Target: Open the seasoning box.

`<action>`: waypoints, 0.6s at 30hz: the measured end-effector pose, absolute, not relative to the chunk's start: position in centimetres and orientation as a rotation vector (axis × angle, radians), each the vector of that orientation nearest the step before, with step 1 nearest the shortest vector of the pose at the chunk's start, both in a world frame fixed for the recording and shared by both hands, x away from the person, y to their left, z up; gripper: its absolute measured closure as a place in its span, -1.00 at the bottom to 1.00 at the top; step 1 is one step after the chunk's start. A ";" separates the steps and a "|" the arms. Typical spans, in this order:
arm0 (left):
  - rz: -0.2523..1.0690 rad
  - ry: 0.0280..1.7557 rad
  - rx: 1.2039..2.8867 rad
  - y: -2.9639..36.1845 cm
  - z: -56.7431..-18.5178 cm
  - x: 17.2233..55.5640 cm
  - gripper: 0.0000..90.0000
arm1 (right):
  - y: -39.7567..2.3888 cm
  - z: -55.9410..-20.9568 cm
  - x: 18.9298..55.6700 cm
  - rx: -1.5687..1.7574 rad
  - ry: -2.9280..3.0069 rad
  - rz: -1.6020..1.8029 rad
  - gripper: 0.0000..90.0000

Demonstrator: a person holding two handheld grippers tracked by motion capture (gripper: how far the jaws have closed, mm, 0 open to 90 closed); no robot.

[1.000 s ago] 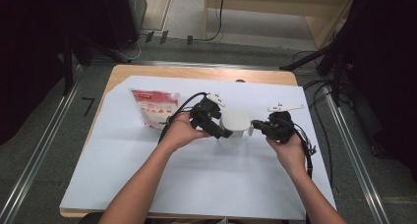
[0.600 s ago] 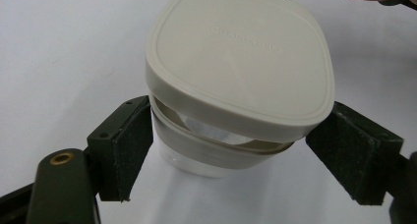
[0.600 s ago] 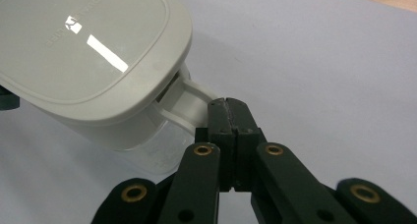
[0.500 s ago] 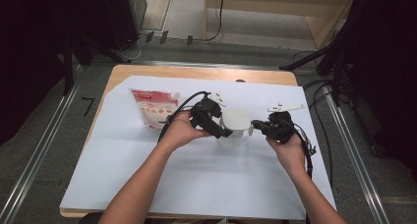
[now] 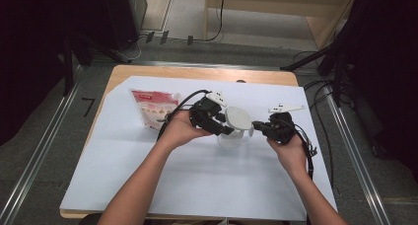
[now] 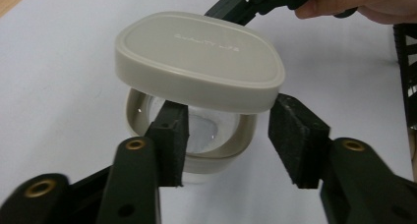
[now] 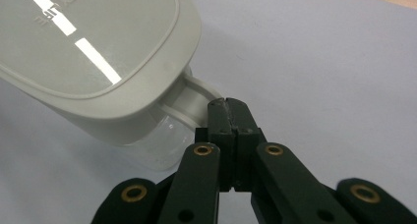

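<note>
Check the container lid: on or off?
Off: the lid sits tilted above the container, whose open rim shows beneath it.

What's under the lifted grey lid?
Under the tilted lid sits the clear container with its grey rim, seemingly empty at the visible part of its bottom. The lid and the left gripper's pad cover the rest.

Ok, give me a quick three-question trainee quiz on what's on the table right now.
1. True or false: the lid sits flat and closed on the clear container.
2. The right tool is: A open; B shut on the container's rim tab; C holding the lid.
3. What lies on the white sheet to the left of the left tool?
Key: 1 false, it is raised and tilted; 2 B; 3 a red and white pouch.
</note>
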State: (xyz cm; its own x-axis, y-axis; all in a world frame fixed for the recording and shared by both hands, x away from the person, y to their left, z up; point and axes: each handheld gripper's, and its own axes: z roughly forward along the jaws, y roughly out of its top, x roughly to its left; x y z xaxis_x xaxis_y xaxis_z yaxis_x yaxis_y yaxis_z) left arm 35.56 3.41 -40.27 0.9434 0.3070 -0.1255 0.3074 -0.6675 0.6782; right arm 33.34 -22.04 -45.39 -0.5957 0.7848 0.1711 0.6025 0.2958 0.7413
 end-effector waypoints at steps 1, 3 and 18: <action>-0.007 0.420 2.343 3.4 -40.2 35.6 0.25 | -22.1 -45.4 33.4 1.276 2.338 1.185 1.00; -0.037 0.418 2.334 3.2 -40.1 35.6 0.38 | -22.1 -45.4 33.4 1.275 2.339 1.184 1.00; -0.082 0.412 2.321 1.2 -39.2 35.5 0.90 | -22.2 -45.5 33.4 1.285 2.346 1.193 1.00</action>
